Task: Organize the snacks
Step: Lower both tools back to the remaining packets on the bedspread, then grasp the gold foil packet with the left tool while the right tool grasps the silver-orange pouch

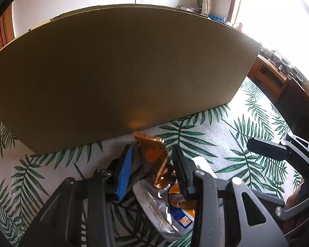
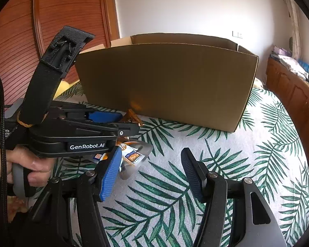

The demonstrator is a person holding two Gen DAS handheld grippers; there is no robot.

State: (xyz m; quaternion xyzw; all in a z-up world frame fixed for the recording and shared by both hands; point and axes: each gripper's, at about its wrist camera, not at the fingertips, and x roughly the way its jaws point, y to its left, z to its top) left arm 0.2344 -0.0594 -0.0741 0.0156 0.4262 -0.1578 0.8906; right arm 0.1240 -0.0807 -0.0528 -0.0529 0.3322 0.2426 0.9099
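A shiny orange and silver snack packet stands crumpled between the fingers of my left gripper, which is shut on it, close to the near wall of a large open cardboard box. The packet's lower part hangs under the left gripper in the right wrist view, with its top poking out past the fingers. My right gripper is open and empty above the leaf-print cloth, to the right of the left gripper. The box stands behind both.
The box sits on a surface covered in white cloth with green palm leaves. A wooden sideboard with small items runs along the right. A louvred wooden door is at the back left. A bright window is at the right.
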